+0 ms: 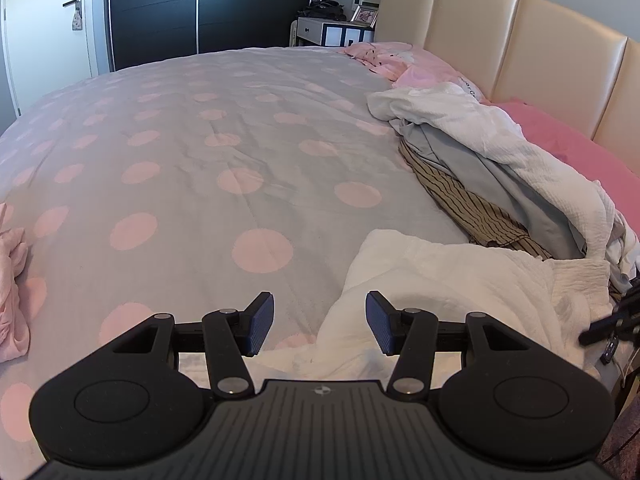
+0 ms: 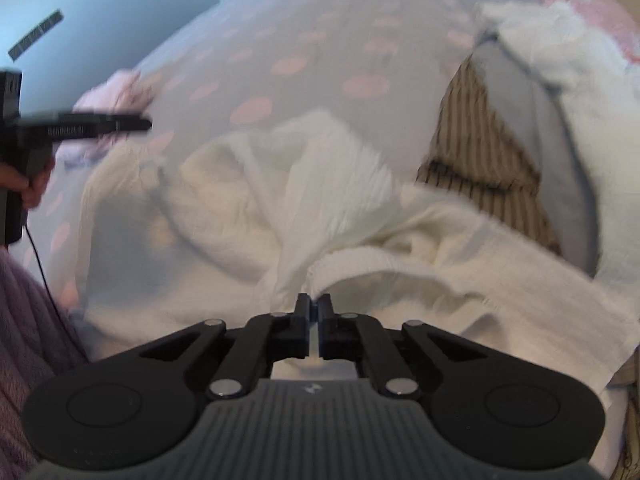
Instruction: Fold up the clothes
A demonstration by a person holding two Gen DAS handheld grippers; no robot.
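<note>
A crumpled white garment [image 1: 440,280] lies on the near right of the spotted duvet [image 1: 200,160]. My left gripper [image 1: 320,320] hovers open over its left edge, nothing between the blue pads [image 1: 260,320]. In the right wrist view the right gripper [image 2: 316,300] is shut on a fold of this white garment [image 2: 320,184], which bunches at the tips. From the side, the left gripper [image 2: 136,124] shows at the far left, held by a hand [image 2: 36,184]. This view is blurred.
A heap of clothes lies along the right: a white piece [image 1: 500,140], a grey one [image 1: 480,176], a brown striped one [image 1: 468,204]. A pink garment [image 1: 12,288] sits at the left edge. Pink pillows [image 1: 560,140] and a padded headboard [image 1: 500,40] stand behind.
</note>
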